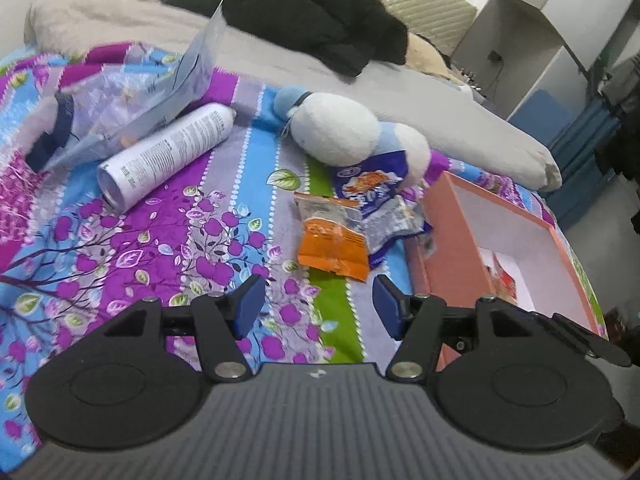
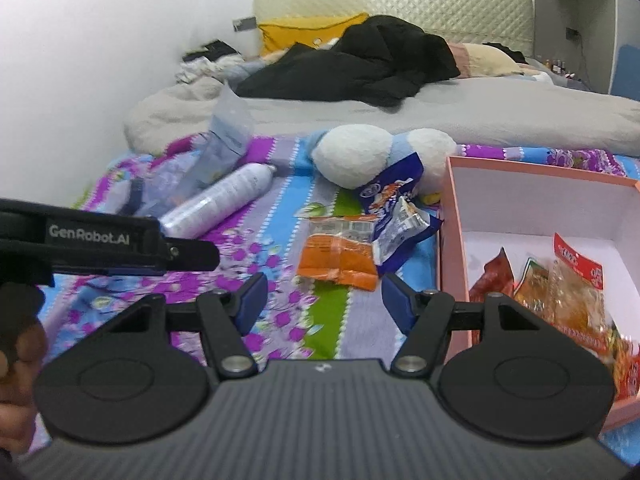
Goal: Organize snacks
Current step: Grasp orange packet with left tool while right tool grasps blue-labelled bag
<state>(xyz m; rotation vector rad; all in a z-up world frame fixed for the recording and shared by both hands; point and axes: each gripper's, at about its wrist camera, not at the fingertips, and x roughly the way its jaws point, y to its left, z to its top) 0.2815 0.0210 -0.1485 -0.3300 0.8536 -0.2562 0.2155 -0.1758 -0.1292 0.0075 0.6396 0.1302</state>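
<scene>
Here both grippers hover over a bed spread with a purple, blue and green flowered blanket (image 1: 168,236), and each has its jaws spread with nothing between them. The left gripper (image 1: 318,306) points at an orange snack packet (image 1: 334,246) lying flat on the blanket just ahead of its fingertips, not touching them. A blue-and-white snack packet (image 1: 372,196) overlaps the orange one's far right corner and leans against a white-and-blue plush toy (image 1: 344,128). The right gripper (image 2: 324,304) faces the same pair (orange packet (image 2: 340,258), blue-and-white packet (image 2: 396,216)) from slightly further right. Just beside the packets, to their right, sits a pink box (image 2: 452,240) with a white inside; red and orange snack packets (image 2: 560,284) already lie in it. Further left on the blanket a white spray can (image 1: 168,152) lies on its side beside a crumpled clear plastic bag (image 1: 160,84). A heap of black clothing (image 2: 360,68) lies on the grey bedding behind.
</scene>
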